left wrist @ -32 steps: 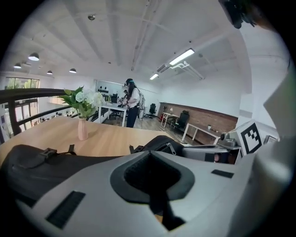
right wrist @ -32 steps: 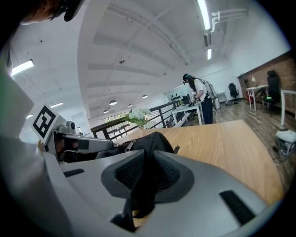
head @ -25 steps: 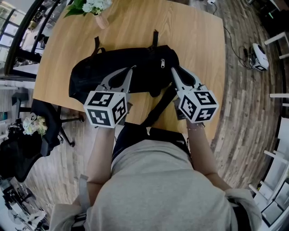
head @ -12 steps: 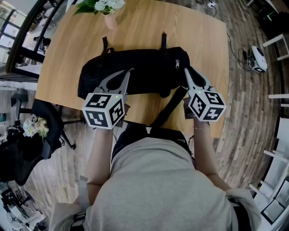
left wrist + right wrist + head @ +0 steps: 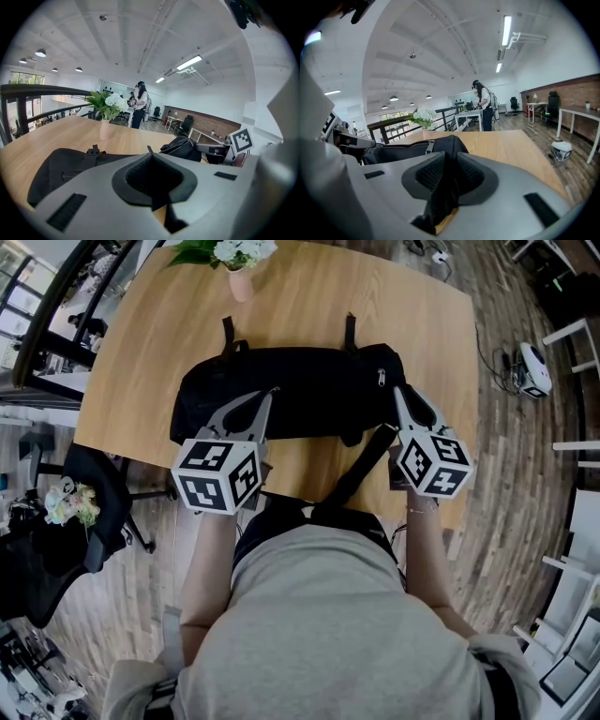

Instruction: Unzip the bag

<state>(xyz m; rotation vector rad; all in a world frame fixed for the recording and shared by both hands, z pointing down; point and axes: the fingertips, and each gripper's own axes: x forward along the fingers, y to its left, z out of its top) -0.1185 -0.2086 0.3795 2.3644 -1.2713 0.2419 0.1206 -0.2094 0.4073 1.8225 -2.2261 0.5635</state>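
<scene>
A long black bag (image 5: pixel 300 390) lies across the wooden table (image 5: pixel 309 296), with its shoulder strap (image 5: pixel 361 470) hanging over the near edge. A metal zipper pull (image 5: pixel 381 378) sits near its right end, also seen as the zipper pull (image 5: pixel 429 146). My left gripper (image 5: pixel 272 392) is shut over the bag's middle top. In its own view the left gripper (image 5: pixel 151 154) hides whatever is pinched, and the bag (image 5: pixel 61 164) lies beyond. My right gripper (image 5: pixel 401 395) grips the bag's right end. Its jaws have just been opening, and black bag fabric (image 5: pixel 447 187) still fills the right gripper (image 5: pixel 451 154).
A pink vase with white flowers (image 5: pixel 239 268) stands at the table's far edge. A black chair (image 5: pixel 94 512) is on the floor to the left, a white device (image 5: pixel 534 367) on the floor to the right. A person (image 5: pixel 139 110) stands far behind.
My left gripper has slid left along the bag's top, away from the zipper pull. The right gripper stays at the bag's right end.
</scene>
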